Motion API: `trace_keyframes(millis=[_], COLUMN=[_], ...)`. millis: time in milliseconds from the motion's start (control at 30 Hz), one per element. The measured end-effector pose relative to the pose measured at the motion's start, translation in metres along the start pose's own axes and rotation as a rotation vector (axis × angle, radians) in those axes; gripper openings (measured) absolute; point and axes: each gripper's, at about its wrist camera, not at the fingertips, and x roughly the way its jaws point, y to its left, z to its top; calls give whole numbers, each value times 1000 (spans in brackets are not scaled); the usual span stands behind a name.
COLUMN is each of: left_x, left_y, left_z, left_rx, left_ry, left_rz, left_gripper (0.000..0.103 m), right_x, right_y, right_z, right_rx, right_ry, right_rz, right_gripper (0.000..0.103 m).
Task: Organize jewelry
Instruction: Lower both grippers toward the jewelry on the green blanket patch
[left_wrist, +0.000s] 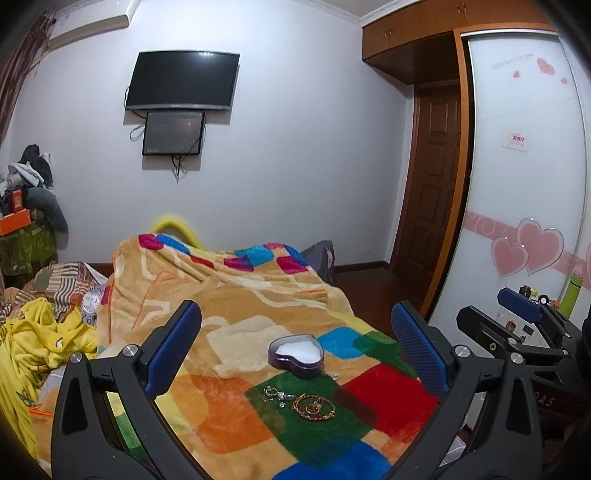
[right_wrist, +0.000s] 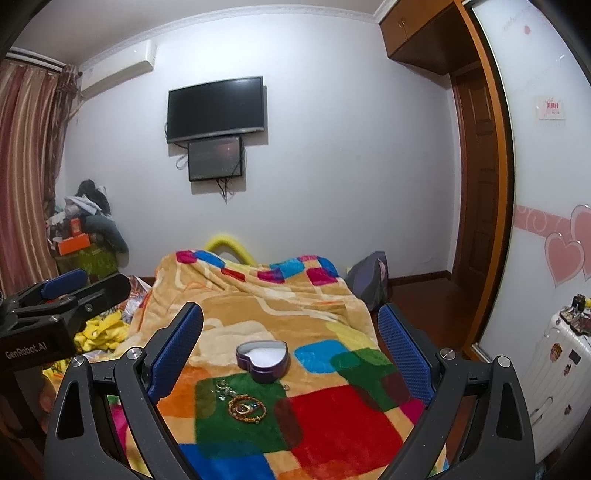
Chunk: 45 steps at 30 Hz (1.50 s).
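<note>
A purple heart-shaped box (left_wrist: 296, 356) with a white lining lies open on the colourful blanket (left_wrist: 229, 295); it also shows in the right wrist view (right_wrist: 263, 360). In front of it lie a gold beaded bracelet (left_wrist: 314, 407) (right_wrist: 246, 408), silver earrings (left_wrist: 275, 393) (right_wrist: 223, 388) and a small ring (left_wrist: 335, 376) (right_wrist: 286, 387). My left gripper (left_wrist: 295, 325) is open and empty, above and short of the jewelry. My right gripper (right_wrist: 290, 325) is open and empty, likewise held back from the box. Each gripper shows at the edge of the other's view.
The bed's right edge drops to a dark wood floor (left_wrist: 369, 284). A sliding wardrobe door (left_wrist: 524, 184) with pink hearts stands at right, a white suitcase (right_wrist: 554, 369) beside it. Yellow clothes (left_wrist: 44, 343) lie at left. A TV (left_wrist: 183, 79) hangs on the far wall.
</note>
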Motion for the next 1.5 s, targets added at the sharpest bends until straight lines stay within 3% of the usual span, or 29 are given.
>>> trace_keyframes(millis=[400, 633, 867, 1067, 1267, 1500], left_x=[82, 129, 167, 192, 203, 205], left_y=[37, 60, 71, 64, 57, 53], left_z=[-43, -81, -106, -115, -121, -128], left_rx=[1, -23, -60, -30, -1, 29], left_ry=[217, 402, 542, 600, 637, 654], left_rz=[81, 70, 5, -53, -110, -110], left_gripper=[102, 81, 55, 41, 29, 27], right_x=[60, 96, 132, 154, 168, 179], right_y=[-21, -30, -31, -30, -26, -20], right_z=[-37, -60, -82, -94, -99, -102], right_rx=[28, 43, 69, 78, 55, 31], right_ry=[206, 338, 450, 511, 542, 562], right_rz=[-45, 0, 83, 151, 182, 205], right_gripper=[94, 74, 53, 41, 37, 35])
